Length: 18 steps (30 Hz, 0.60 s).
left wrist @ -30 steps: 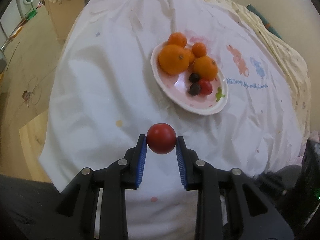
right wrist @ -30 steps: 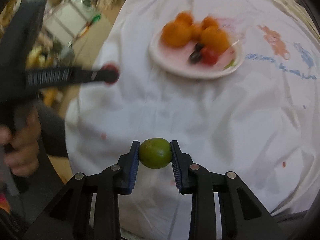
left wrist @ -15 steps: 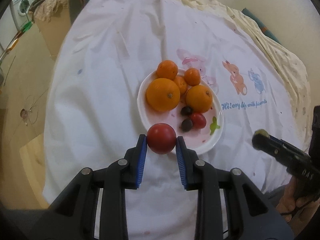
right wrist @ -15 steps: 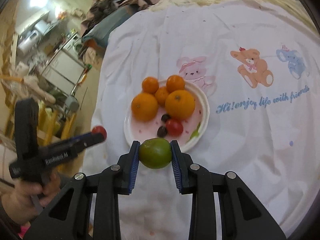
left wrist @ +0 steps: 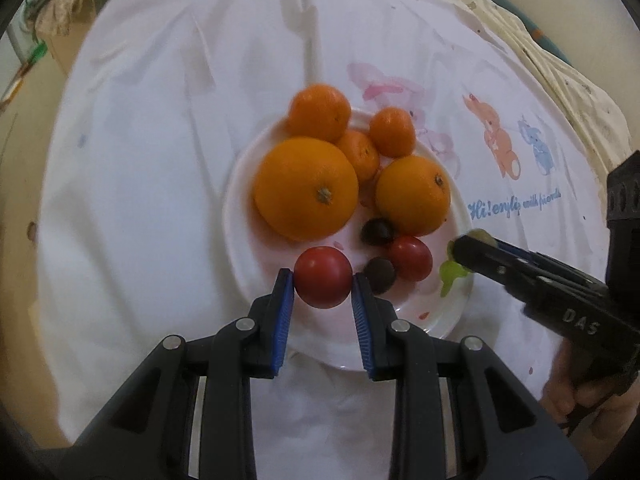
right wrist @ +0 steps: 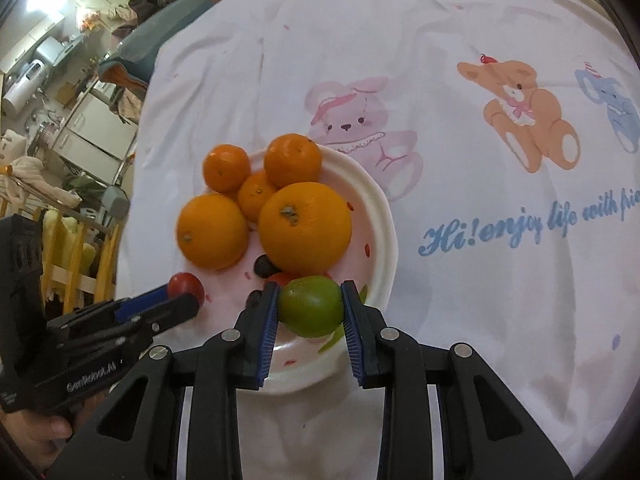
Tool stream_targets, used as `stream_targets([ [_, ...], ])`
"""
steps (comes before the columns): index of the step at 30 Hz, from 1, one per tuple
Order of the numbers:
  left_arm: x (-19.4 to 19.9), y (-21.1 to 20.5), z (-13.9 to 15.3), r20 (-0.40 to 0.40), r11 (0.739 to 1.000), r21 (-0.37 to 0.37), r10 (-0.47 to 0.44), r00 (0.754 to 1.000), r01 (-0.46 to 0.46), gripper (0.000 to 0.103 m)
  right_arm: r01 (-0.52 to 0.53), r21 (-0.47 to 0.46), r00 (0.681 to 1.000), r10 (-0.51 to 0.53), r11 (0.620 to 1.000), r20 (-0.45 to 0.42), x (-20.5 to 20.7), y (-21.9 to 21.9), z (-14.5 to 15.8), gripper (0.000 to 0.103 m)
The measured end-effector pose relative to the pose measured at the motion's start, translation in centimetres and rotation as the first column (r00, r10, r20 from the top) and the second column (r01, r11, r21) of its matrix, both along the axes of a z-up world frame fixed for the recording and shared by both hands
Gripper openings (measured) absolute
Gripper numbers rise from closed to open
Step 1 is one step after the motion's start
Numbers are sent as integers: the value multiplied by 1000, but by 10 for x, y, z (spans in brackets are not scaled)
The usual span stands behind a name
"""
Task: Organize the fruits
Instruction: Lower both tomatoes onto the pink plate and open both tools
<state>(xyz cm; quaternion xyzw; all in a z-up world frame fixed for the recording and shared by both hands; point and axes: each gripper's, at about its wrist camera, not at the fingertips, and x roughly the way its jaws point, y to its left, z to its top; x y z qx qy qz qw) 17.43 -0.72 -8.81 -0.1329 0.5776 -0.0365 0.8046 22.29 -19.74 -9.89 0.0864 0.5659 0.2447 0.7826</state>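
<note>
A white plate point(left wrist: 240, 216) point(right wrist: 380, 208) on the cloth-covered table holds several oranges point(left wrist: 306, 188) point(right wrist: 305, 227), two dark grapes point(left wrist: 378, 231) and a small red tomato point(left wrist: 410, 258). My left gripper point(left wrist: 323, 280) is shut on a red tomato point(left wrist: 323, 277) over the plate's near rim; in the right wrist view it point(right wrist: 182, 294) comes in from the left. My right gripper point(right wrist: 309, 307) is shut on a green lime point(right wrist: 310, 306) above the plate's near side. In the left wrist view it point(left wrist: 472, 246) enters from the right, the lime mostly hidden.
A white tablecloth point(right wrist: 480, 184) printed with cartoon bears and blue lettering covers the table. Beyond its left edge are household furniture and clutter point(right wrist: 72, 128). A person's hand point(left wrist: 576, 396) holds the right gripper's handle.
Both grippers moved in over the plate with their fruit still held. The plate now sits much closer and larger in both views.
</note>
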Motion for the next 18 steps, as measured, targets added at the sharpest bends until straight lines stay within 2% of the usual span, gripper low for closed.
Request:
stream_targets([
  [8,4,-4,-12,-27,1000,24,-10,1000,11,26,-47,-71,999,47,996,8,-1,11,-10,32],
  [13,4,-5,-14,-23,999,38,-15,1000,16,26,-34,-44,999,34,998,-15,2,7,-12,33],
  [18,4,-7,-14,-25,999,44,-20,999,21,27,-33,-54,999,33,998,-3,1,8,-10,35],
])
